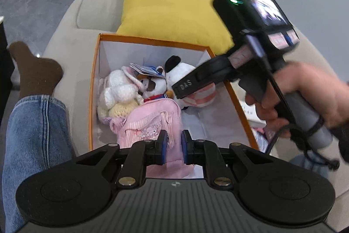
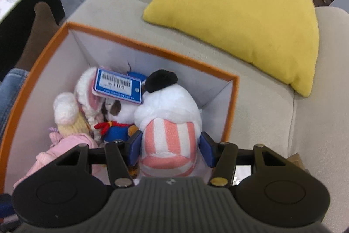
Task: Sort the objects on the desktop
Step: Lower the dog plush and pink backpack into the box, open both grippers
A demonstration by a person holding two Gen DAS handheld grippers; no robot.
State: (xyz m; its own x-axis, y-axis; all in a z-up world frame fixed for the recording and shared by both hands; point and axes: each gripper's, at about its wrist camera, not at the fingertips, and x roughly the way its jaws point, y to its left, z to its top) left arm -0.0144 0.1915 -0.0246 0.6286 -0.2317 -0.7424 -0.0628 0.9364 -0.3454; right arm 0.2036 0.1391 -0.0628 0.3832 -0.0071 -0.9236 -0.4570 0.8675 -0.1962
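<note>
Holding a pink garment (image 1: pixel 150 123) between narrow jaws, the left gripper (image 1: pixel 174 145) hangs over the near edge of the box (image 1: pixel 152 39); the knit runs up between its pads (image 1: pixel 164 146), and the grip looks clenched on the cloth, presumably so it can be lowered in without snagging on the rim. The garment's free part already lies on the box floor, at the near left. The right gripper (image 2: pixel 170 147) straddles a striped plush (image 2: pixel 168 141), its jaws roughly half open on either side of the toy's pink-and-white base. Whether the pads (image 2: pixel 135 145) press the fabric or stand just clear cannot be told from these views, so grip or release is undecided. The plush stands inside the box, toward the right wall, upright, its black ear uppermost. Left of it a dog toy (image 2: pixel 117 123) with a red scarf and a white rabbit (image 2: pixel 65 110) are packed close together, a blue price tag (image 2: pixel 117 85) lying over them. Soft items are evidently being gathered in one container. Beyond the box, on the sofa (image 2: pixel 272 134), a yellow cushion (image 2: pixel 240 10) rests untouched.
</note>
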